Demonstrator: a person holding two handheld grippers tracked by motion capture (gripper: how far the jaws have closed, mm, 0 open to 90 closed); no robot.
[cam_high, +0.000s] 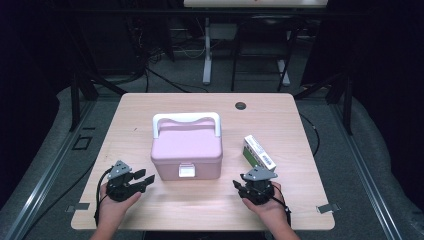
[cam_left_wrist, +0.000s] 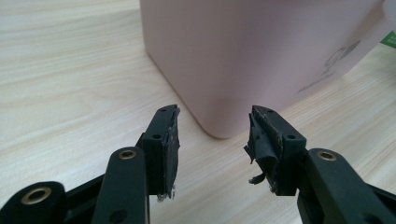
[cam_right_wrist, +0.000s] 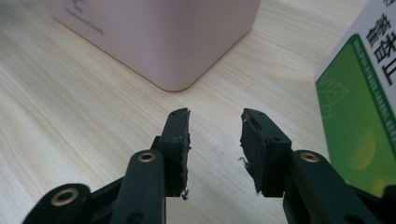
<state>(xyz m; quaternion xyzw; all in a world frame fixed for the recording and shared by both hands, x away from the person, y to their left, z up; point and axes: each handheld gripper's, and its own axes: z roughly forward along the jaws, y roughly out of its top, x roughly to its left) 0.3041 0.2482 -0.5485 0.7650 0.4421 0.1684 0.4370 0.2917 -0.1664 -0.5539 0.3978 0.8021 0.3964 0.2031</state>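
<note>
A pink lidded box with a white carry handle sits mid-table, its white front latch facing you. A green-and-white carton lies just right of it. Your left gripper rests near the box's front-left corner, jaws apart and empty; your right gripper sits near the front-right corner, also parted, holding nothing. The box looks like rigid, smooth plastic — likely light but slippery on its walls. The handle or the latch tab probably offers the surest hold; the carton is thin card — squeeze gently.
</note>
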